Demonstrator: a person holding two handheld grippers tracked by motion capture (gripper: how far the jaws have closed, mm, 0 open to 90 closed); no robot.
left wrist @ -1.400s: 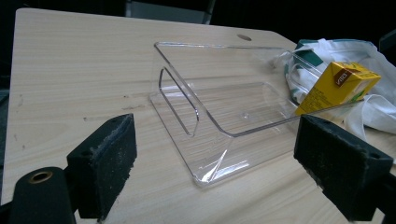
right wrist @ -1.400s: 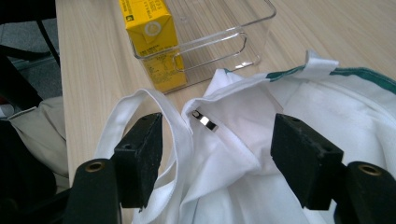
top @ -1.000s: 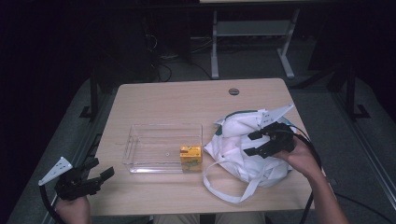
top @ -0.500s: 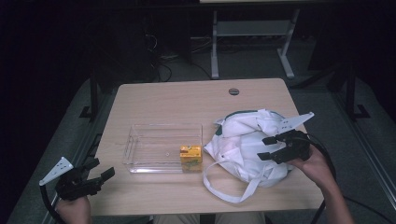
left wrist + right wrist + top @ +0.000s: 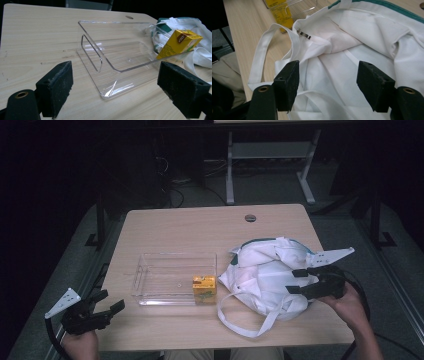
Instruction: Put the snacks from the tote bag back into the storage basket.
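White cloth bag [image 5: 267, 272] lies crumpled directly under the right tongs [image 5: 300, 281], whose jaws stand apart

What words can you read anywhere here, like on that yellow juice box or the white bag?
Yellow drink carton: a small brown label on its top corner carries print, too small and tilted to read.
The same carton, seen in the right gripper view: rows of dark print on its side, too blurred to read.
White cloth bag: no words that I can see.
Clear plastic tray: no words.
Table: no words.
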